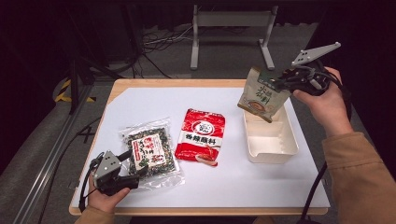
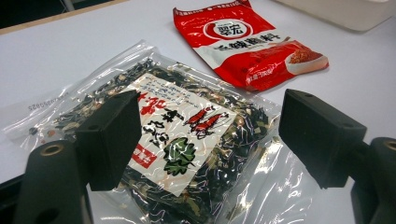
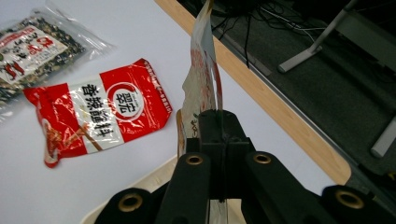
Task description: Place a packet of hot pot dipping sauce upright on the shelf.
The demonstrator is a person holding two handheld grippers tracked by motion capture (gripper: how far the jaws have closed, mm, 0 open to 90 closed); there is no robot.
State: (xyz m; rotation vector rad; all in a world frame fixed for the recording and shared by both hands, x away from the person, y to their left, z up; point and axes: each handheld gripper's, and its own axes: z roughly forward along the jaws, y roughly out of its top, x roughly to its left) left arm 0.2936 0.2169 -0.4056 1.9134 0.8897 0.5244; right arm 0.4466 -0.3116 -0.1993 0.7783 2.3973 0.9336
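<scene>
Dim room, light falls mostly on the surface [image 1: 140,93], a wooden top w/ a white sheet [image 1: 224,186] covering nearly all of it; bare wood edge shows along the far side and corners. Floor [image 1: 224,60] is grey carpet, dark toward the back. Behind the surface stands a grey metal frame [image 1: 231,28] on two feet, w/ a tangle of black cables [image 1: 159,39] on the floor beside it. Left side: metal rail [image 1: 51,154] running along the floor, plus yellow-black hazard tape [image 1: 65,91] near a dark stand leg.
</scene>
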